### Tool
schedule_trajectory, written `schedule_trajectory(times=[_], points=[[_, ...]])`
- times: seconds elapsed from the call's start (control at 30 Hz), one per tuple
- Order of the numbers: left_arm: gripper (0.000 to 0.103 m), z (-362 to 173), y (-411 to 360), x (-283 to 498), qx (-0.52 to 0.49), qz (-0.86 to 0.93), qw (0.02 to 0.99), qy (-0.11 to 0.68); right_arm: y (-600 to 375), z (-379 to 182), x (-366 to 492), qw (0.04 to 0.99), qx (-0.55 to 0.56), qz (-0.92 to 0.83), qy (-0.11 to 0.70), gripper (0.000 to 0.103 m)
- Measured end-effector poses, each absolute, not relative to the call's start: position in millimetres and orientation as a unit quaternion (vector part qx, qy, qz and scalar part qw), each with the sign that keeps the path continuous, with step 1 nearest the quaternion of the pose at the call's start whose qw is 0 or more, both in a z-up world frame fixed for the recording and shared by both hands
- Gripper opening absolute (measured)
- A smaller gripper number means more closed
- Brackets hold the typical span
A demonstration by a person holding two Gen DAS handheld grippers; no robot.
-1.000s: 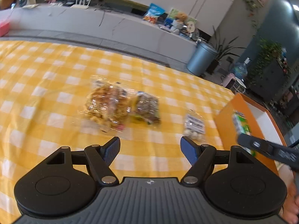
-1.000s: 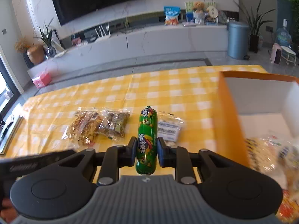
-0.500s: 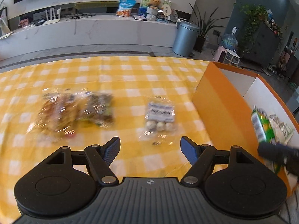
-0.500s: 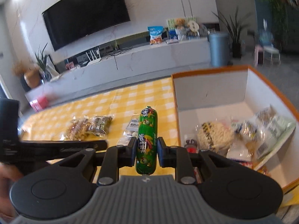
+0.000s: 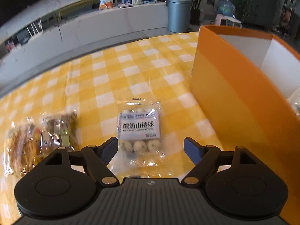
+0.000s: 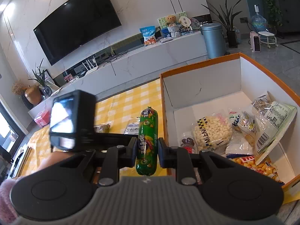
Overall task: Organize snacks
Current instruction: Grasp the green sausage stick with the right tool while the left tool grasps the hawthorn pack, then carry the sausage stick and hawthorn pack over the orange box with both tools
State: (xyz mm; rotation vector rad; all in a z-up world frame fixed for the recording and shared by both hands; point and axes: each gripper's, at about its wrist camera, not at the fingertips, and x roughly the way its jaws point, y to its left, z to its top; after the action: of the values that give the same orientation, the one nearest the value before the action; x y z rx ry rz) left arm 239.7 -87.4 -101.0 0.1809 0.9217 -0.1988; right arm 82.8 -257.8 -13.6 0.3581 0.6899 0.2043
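My right gripper [image 6: 146, 149] is shut on a green sausage stick [image 6: 147, 140], held upright above the left wall of the orange box [image 6: 162, 101]. The box holds several snack packs, among them a popcorn bag [image 6: 211, 131]. My left gripper [image 5: 151, 149] is open and low over a clear pack of white yoghurt hawthorn balls [image 5: 139, 129] lying on the yellow checked tablecloth [image 5: 121, 75]. Two clear packs of brown snacks [image 5: 41, 138] lie to the left of it. The orange box wall [image 5: 234, 97] stands just to the right.
The left gripper's body and camera [image 6: 71, 120] cross the right wrist view at the left, with the hand behind. Beyond the table are a white TV bench [image 6: 131, 63], a grey bin [image 6: 213, 39] and plants.
The right gripper has carried the sausage right and up, from over the table to the box's left wall. The left gripper has swung right and down, from the brown packs to the hawthorn ball pack.
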Motion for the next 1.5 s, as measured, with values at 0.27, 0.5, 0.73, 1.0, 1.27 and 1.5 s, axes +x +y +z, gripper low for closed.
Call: schedule_trajectory(times=[0.27, 0.5, 0.73, 1.0, 1.27, 1.5], points=[[0.087, -113.8, -68.7, 261.8, 0.035, -0.058, 0.888, 0.454, -256.6, -15.5, 84.1, 0.919, 0.174, 0.102, 0.338, 0.021], [0.069, -105.7, -60.1, 241.6, 0.046, -0.064, 0.896, 0.437, -256.9, -15.0, 83.2, 0.921, 0.172, 0.098, 0.335, 0.021], [0.067, -87.1, -43.6, 214.5, 0.041, -0.033, 0.913, 0.404, -253.7, -13.1, 81.3, 0.924, 0.166, 0.099, 0.330, 0.021], [0.067, -58.0, -26.5, 179.2, 0.001, -0.074, 0.920, 0.384, -252.8, -8.4, 78.2, 0.926, 0.173, 0.107, 0.318, 0.021], [0.066, -37.8, -11.6, 153.9, -0.063, -0.117, 0.914, 0.384, -259.2, -1.7, 75.6, 0.928, 0.189, 0.103, 0.303, 0.021], [0.066, -16.2, -18.2, 142.2, -0.077, -0.139, 0.918, 0.363, -280.6, 11.0, 67.7, 0.935, 0.206, 0.083, 0.276, 0.021]])
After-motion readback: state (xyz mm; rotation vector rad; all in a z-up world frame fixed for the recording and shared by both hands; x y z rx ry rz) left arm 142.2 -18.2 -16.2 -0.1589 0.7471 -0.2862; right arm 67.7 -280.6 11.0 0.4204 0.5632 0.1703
